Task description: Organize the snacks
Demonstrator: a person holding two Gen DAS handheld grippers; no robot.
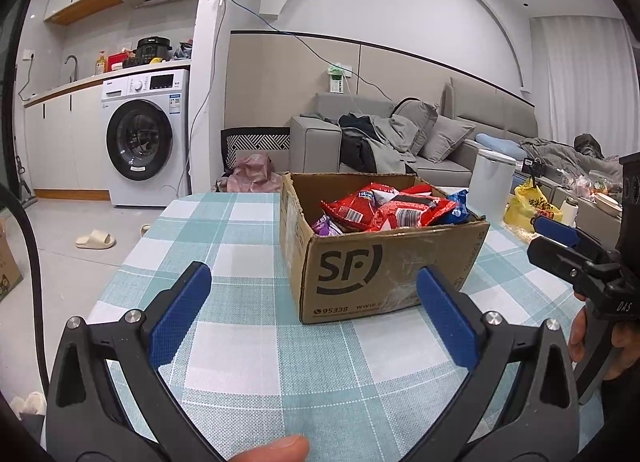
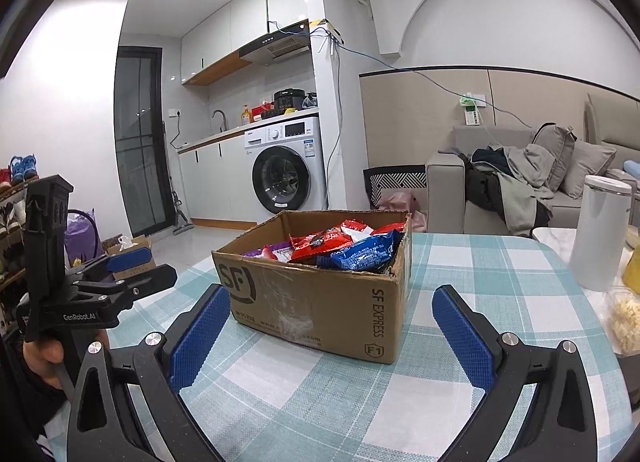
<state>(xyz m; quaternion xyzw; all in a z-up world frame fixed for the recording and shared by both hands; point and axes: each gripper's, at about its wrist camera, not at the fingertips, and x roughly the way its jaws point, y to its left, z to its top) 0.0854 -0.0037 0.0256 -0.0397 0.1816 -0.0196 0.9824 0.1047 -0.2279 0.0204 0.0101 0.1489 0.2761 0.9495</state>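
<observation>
A brown SF cardboard box [image 1: 384, 274] stands on the checked tablecloth [image 1: 240, 342], filled with several red, blue and purple snack packets [image 1: 384, 208]. My left gripper [image 1: 312, 302] is open and empty, just in front of the box's near wall. In the right wrist view the box [image 2: 320, 302] and its snack packets [image 2: 340, 248] sit ahead of my right gripper [image 2: 332, 322], which is open and empty. The right gripper also shows at the right edge of the left wrist view [image 1: 568, 242], and the left gripper at the left of the right wrist view [image 2: 136, 266].
A white cylindrical bin [image 2: 600, 234] stands right of the table, with a yellow bag [image 1: 528, 202] beside it. A clear bag of pale snacks [image 2: 624, 318] lies at the table's right edge. A sofa [image 1: 400, 142] and washing machine [image 1: 144, 134] lie beyond.
</observation>
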